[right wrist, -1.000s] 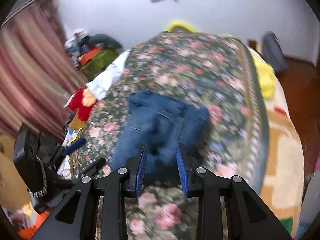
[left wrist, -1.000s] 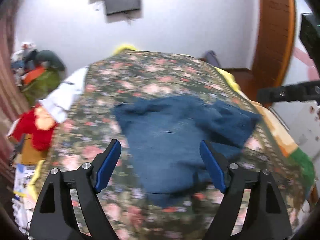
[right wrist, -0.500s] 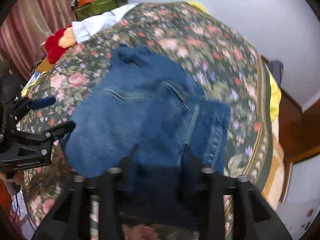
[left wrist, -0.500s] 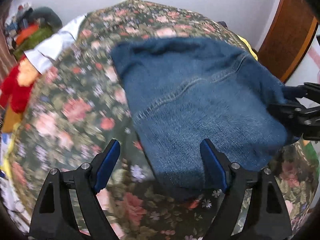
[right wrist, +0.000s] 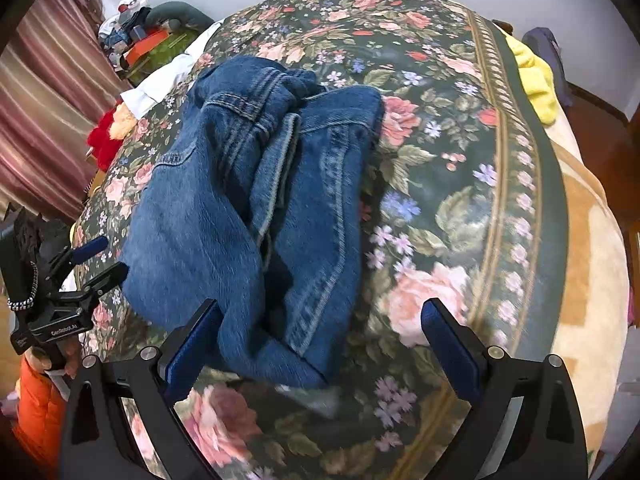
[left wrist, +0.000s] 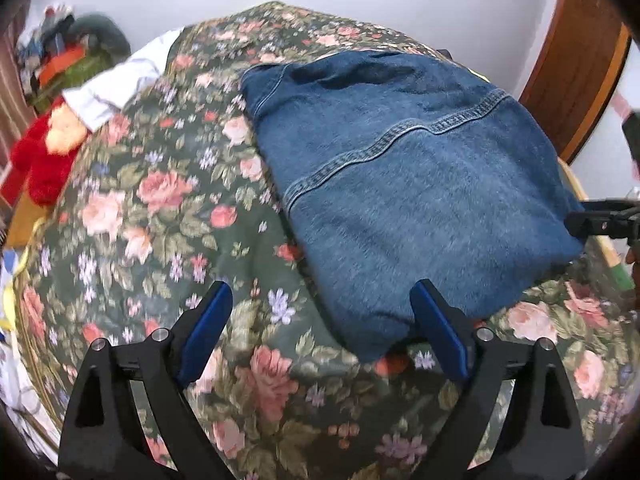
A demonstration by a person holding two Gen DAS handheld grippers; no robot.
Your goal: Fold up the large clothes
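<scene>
Black claw (left wrist: 322, 334) frames, blue pads (right wrist: 448, 350), silver screws.

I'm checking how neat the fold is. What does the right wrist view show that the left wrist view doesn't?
Only the right wrist view shows the jeans bunched, with waistband and leg seams exposed, and a yellow cloth at the bed's far edge. Only the left wrist view shows a smooth denim face crossed by one stitched seam. Both show the floral bedspread and the red plush toy.
</scene>
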